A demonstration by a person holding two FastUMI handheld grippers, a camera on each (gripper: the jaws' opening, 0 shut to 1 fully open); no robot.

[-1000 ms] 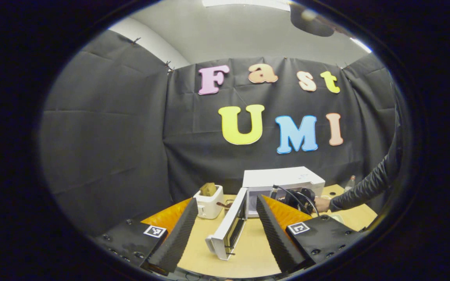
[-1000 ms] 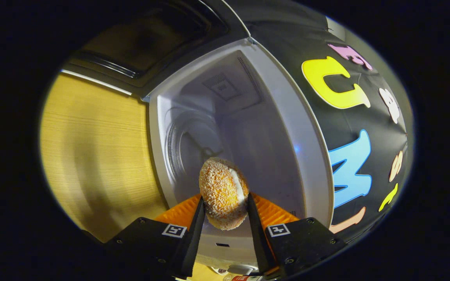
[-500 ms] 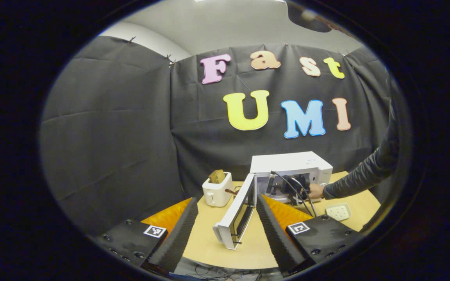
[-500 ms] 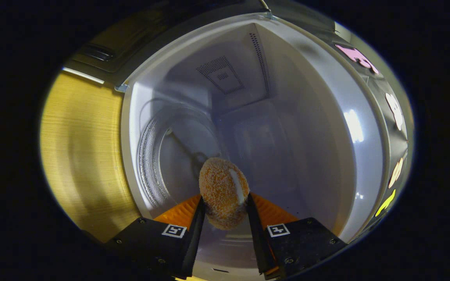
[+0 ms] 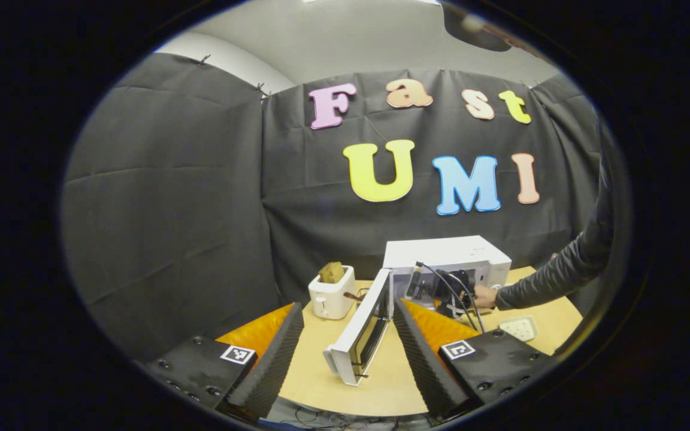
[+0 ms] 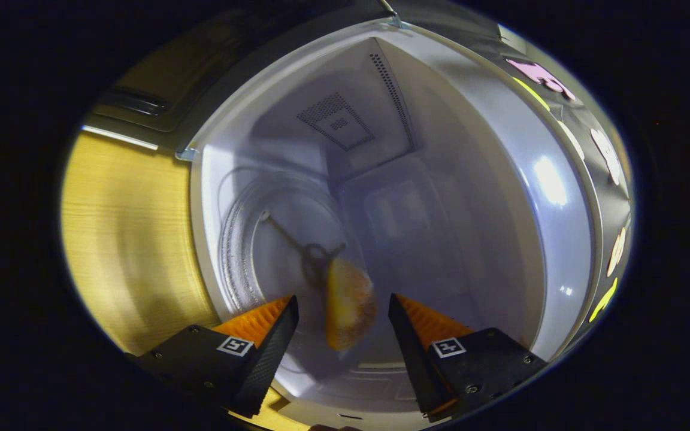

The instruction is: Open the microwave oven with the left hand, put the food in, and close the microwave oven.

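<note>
A: How are the right tongs (image 6: 340,305) seen in the right gripper view?
B: They are spread wide, with nothing gripped. The food (image 6: 349,302), a crumbed bun, is seen blurred between the fingers, clear of both, inside the microwave (image 6: 471,197). Whether it is resting on the glass turntable (image 6: 261,239) cannot be told.

A: And the left tongs (image 5: 345,347)?
B: In the left gripper view they are held wide open and empty, above the near edge of the bench (image 5: 321,365), well apart from the microwave (image 5: 447,254).

A: What is seen beyond them?
B: The door (image 5: 360,332) is swung open toward the camera. The right tongs (image 5: 441,287), held by a hand (image 5: 484,296) in a dark sleeve (image 5: 551,275), are reached into the cavity. A toaster (image 5: 333,291) is set left of the microwave, and a small white dish (image 5: 518,327) is lying on the bench to the right.
</note>
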